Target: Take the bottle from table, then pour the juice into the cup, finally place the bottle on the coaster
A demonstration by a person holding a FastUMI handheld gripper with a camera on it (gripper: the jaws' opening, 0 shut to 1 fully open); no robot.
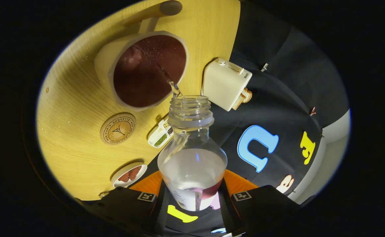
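Your gripper (192, 197) holds the clear plastic bottle (192, 164) by its lower body, one finger pressed on each side, with the bottle tipped so its open neck hangs just over the rim of the cup (104, 64) on the wooden table (70, 131). A thin stream runs from the neck into the cup, and the round coaster (118, 128) lies beside the cup, bare. Judge the bottle as light and about half full, thin-walled and smooth, so keep a firm, even squeeze low on the body.
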